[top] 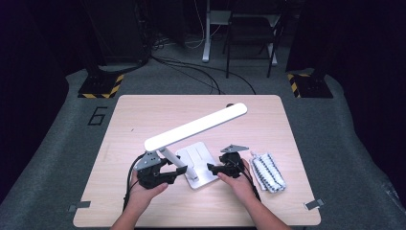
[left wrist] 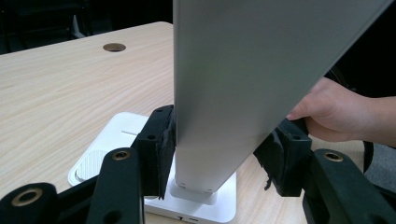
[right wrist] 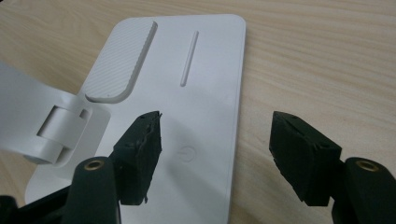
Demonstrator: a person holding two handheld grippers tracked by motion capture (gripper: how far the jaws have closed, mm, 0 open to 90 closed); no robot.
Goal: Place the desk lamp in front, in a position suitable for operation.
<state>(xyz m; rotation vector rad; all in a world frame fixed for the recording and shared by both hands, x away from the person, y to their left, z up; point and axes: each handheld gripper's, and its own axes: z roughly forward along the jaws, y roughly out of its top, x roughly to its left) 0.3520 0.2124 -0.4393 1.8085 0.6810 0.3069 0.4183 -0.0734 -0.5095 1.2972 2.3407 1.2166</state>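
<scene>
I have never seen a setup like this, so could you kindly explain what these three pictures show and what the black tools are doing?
A person holds a two-jaw gripper in each hand at a wooden table. One camera looks down from above; the other two ride on the grippers. On the table stand a white desk lamp and, to its right, a striped packet. The left gripper straddles the lamp's arm, one pad touching it. The right gripper hangs open over the lamp's base, near its power symbol.
</scene>
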